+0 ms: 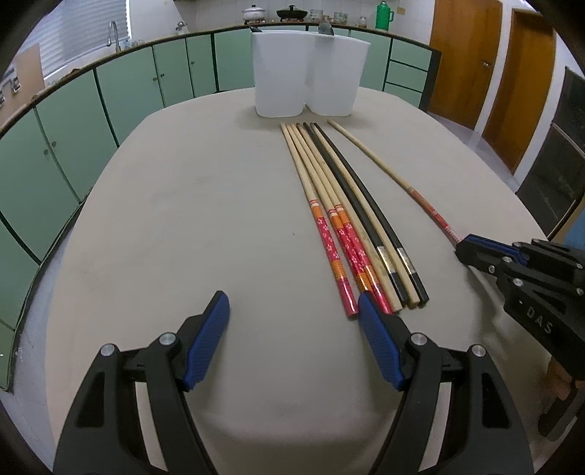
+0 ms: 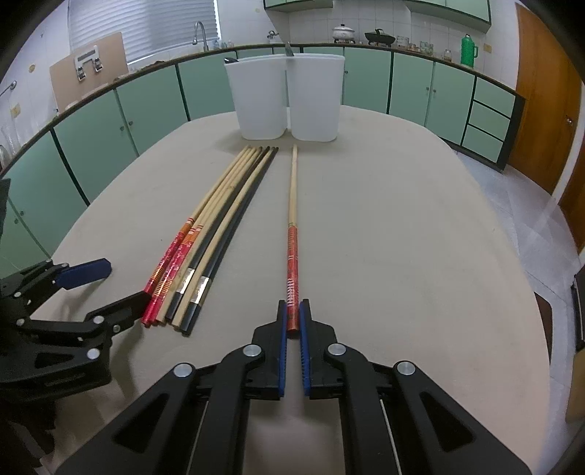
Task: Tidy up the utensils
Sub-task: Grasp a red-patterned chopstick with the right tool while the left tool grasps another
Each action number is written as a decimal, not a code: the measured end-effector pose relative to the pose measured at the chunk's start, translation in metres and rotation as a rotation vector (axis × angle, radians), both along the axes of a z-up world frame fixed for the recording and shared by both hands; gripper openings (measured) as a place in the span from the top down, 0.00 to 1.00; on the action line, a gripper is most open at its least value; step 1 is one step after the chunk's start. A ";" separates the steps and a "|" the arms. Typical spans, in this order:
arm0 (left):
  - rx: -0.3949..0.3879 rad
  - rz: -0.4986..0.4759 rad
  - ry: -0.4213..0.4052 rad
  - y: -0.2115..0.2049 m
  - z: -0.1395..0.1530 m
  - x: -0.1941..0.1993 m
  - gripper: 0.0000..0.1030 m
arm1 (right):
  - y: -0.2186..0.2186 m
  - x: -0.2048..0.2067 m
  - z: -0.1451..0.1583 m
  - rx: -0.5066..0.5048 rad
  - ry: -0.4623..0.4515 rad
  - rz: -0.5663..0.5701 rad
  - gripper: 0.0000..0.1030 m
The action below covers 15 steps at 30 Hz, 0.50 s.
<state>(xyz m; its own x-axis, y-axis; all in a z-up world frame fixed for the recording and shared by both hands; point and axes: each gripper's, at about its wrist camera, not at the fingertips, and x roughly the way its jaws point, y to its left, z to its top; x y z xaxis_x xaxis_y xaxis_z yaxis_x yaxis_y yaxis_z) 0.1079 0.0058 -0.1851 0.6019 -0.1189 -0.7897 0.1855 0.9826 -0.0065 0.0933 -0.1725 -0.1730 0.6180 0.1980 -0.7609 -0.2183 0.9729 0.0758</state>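
Note:
A single bamboo chopstick [image 2: 292, 219] with a red patterned handle lies apart on the beige table, pointing at two white bins [image 2: 285, 97]. My right gripper [image 2: 292, 314] is shut on its red end; the same chopstick [image 1: 387, 164] and right gripper [image 1: 464, 248] show at the right of the left wrist view. A bundle of several chopsticks [image 1: 351, 219], some red-handled and some black, lies side by side on the table. My left gripper [image 1: 294, 310] stands open just before their near ends, holding nothing. The bundle [image 2: 204, 237] and left gripper [image 2: 120, 288] appear at the right wrist view's left.
The white bins [image 1: 309, 73] stand at the table's [image 1: 182, 219] far edge with dark utensil tips showing above their rims. Green cabinets [image 1: 128, 91] curve behind, topped by pots and a green thermos [image 1: 384, 14]. Wooden doors [image 1: 464, 62] stand at the right.

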 end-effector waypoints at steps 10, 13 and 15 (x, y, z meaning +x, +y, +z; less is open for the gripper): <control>-0.005 0.018 -0.010 -0.004 0.002 -0.001 0.47 | 0.003 0.005 -0.001 0.017 0.006 0.009 0.91; -0.010 0.019 -0.015 -0.007 0.003 -0.001 0.62 | 0.005 0.004 -0.001 0.004 0.003 0.008 0.91; -0.006 0.022 -0.020 -0.010 0.004 -0.001 0.72 | 0.006 0.004 -0.002 -0.003 -0.001 0.007 0.92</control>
<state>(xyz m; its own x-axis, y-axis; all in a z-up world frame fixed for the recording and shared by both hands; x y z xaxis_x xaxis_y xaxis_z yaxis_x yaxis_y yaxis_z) 0.1074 -0.0042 -0.1816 0.6200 -0.1102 -0.7769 0.1643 0.9864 -0.0088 0.0969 -0.1667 -0.1746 0.6169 0.2004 -0.7611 -0.2256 0.9715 0.0729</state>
